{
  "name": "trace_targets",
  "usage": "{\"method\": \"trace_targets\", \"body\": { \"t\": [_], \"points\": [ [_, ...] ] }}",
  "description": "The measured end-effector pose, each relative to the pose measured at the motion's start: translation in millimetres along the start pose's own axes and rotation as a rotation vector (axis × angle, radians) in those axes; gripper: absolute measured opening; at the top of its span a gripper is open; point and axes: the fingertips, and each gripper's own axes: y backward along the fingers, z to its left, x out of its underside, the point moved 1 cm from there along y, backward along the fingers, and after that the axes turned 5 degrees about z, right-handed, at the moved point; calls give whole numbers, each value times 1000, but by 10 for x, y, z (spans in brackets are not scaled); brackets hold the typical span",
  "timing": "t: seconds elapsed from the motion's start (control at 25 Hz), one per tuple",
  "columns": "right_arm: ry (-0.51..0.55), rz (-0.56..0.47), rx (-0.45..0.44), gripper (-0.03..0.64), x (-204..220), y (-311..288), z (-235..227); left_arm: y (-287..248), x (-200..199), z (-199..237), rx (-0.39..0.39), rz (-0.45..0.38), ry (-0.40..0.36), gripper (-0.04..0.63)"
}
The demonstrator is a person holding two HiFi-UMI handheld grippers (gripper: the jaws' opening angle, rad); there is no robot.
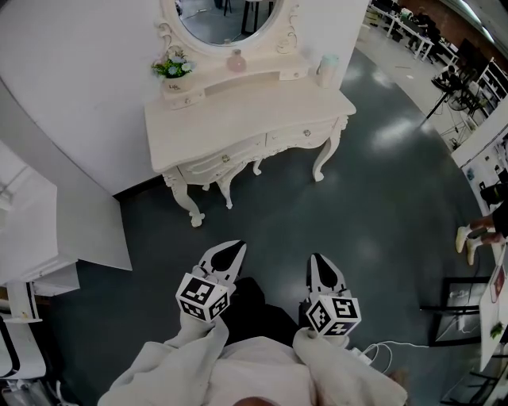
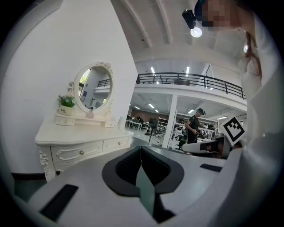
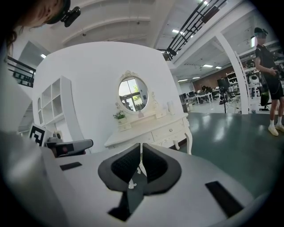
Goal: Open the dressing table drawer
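The white dressing table (image 1: pixel 238 119) stands against the wall ahead, with an oval mirror (image 1: pixel 226 20) on top. Two drawers with small knobs are in its front, one at the left (image 1: pixel 225 158) and one at the right (image 1: pixel 306 132); both look pushed in. My left gripper (image 1: pixel 234 250) and right gripper (image 1: pixel 317 259) hover over the dark floor, well short of the table, both shut and empty. In the left gripper view the left gripper (image 2: pixel 141 148) faces the drawers (image 2: pixel 81 152). The right gripper (image 3: pixel 141 145) points at the table (image 3: pixel 151 131) from the other side.
A flower pot (image 1: pixel 175 70), a pink bottle (image 1: pixel 236 61) and a cup (image 1: pixel 326 70) stand on the table. A white shelf unit (image 1: pixel 32 230) is at the left. A person's feet (image 1: pixel 468 238), a black stand (image 1: pixel 460 309) and a cable (image 1: pixel 389 349) are at the right.
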Motion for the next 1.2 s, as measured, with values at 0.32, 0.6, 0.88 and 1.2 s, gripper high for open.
{"method": "trace_targets", "body": {
  "t": [0.32, 0.6, 0.88, 1.2],
  "points": [
    [-19, 1, 14, 40, -20, -81, -132, -195, -11, 18, 13, 20, -8, 17],
    [-15, -12, -1, 40, -255, -391, -200, -468, -199, 207, 9, 9, -13, 17],
    [-14, -8, -6, 40, -530, -793, -316, -855, -413, 472, 11, 9, -2, 17],
    [-20, -21, 4, 40, -981, -1280, -492, -1385, -781, 756, 33, 16, -19, 17]
  ]
}}
